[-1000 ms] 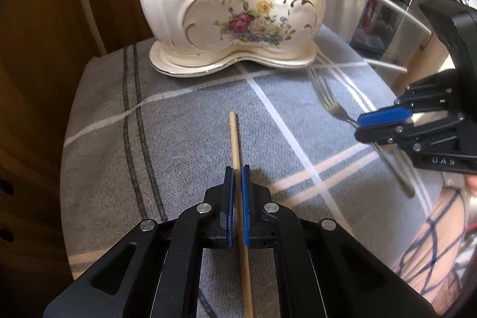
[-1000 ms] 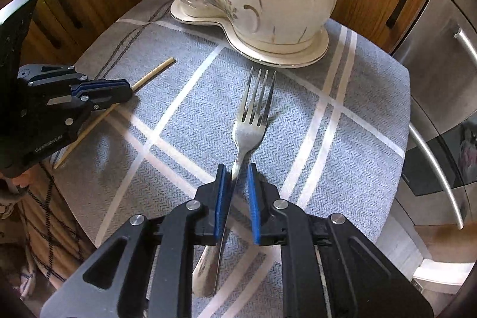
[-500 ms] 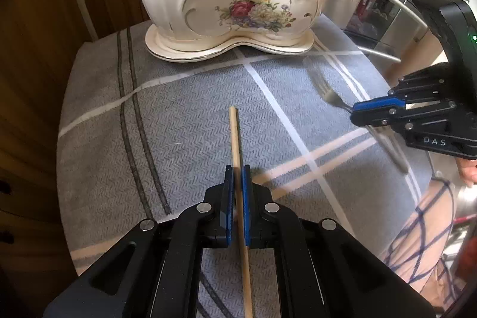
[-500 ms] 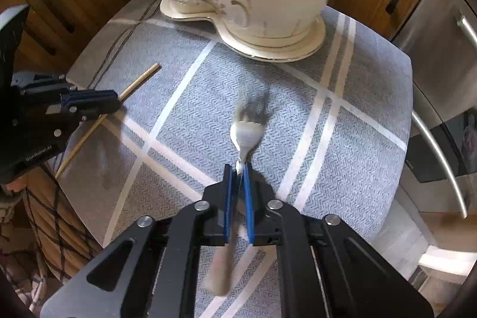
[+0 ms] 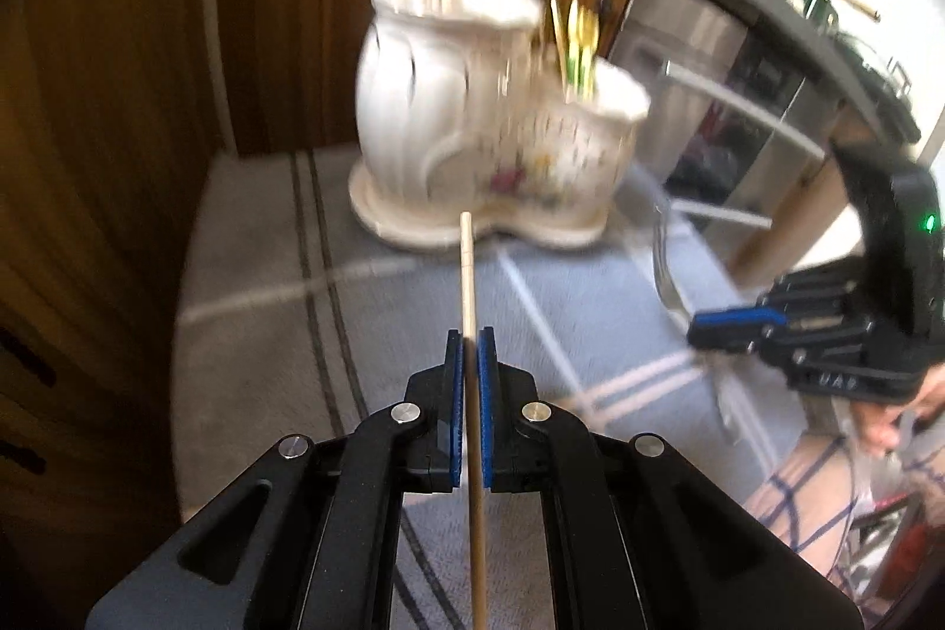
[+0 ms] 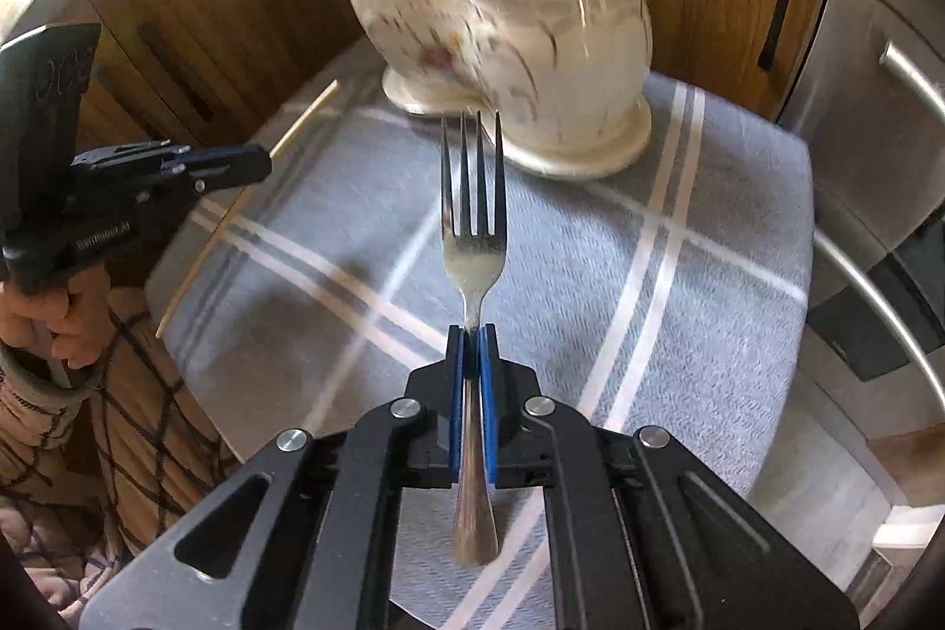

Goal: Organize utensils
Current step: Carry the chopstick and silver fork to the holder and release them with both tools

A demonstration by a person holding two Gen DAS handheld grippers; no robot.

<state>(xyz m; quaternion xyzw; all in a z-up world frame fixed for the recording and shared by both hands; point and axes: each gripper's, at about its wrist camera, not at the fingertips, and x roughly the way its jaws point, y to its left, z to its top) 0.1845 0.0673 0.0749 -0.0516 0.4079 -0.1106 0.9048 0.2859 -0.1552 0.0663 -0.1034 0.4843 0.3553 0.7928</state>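
The thin pale wooden chopstick (image 5: pixel 468 276) and the silver steel fork (image 6: pixel 474 240) are riding clear of the grey checked cloth (image 6: pixel 679 276) — clamped in the left gripper (image 5: pixel 471 352) and right gripper (image 6: pixel 472 346) — so each is next needing its own compartment of the cream floral ceramic holder (image 6: pixel 531 39).

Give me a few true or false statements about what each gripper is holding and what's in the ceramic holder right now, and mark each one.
1. The left gripper is shut on a wooden chopstick. True.
2. The right gripper is open above the fork. False: it is clamped on the fork's neck.
3. The ceramic holder is empty. False: chopsticks and forks stand in it.
4. The holder sits on a grey striped cloth. True.
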